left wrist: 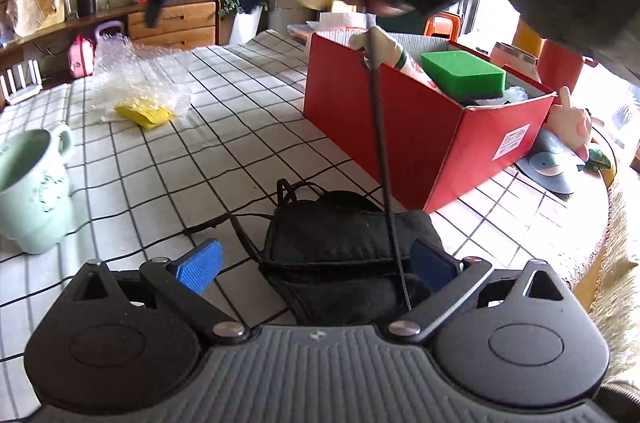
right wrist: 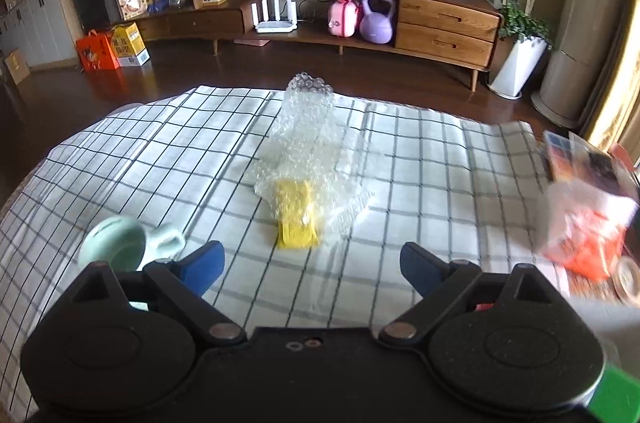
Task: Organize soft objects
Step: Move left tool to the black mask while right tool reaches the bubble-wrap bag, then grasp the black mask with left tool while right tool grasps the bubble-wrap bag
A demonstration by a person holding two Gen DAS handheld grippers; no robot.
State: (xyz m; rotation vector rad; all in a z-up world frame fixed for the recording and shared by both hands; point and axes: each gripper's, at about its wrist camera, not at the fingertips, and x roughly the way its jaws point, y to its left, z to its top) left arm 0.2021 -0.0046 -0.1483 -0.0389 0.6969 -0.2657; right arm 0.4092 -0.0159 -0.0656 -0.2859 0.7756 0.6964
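Observation:
My left gripper (left wrist: pixel 316 265) is open, its blue pads either side of a black fabric pouch (left wrist: pixel 348 247) with cords that lies on the checked tablecloth (left wrist: pixel 224 143). Just beyond stands a red box (left wrist: pixel 420 139) holding a green sponge (left wrist: pixel 464 73) and a soft toy. A black cord runs from the pouch up over the box. My right gripper (right wrist: pixel 312 267) is open and empty above the tablecloth (right wrist: pixel 420 183), facing a yellow cloth (right wrist: pixel 298 223) under bubble wrap (right wrist: pixel 308 151). The same yellow cloth (left wrist: pixel 146 115) and bubble wrap (left wrist: pixel 128 75) show in the left wrist view.
A pale green mug (left wrist: pixel 32 191) stands at the left; it also shows in the right wrist view (right wrist: pixel 116 243). A pink plush and a grey-blue soft toy (left wrist: pixel 556 163) lie right of the box near the table edge. An orange bag (right wrist: pixel 588 235) is at the right.

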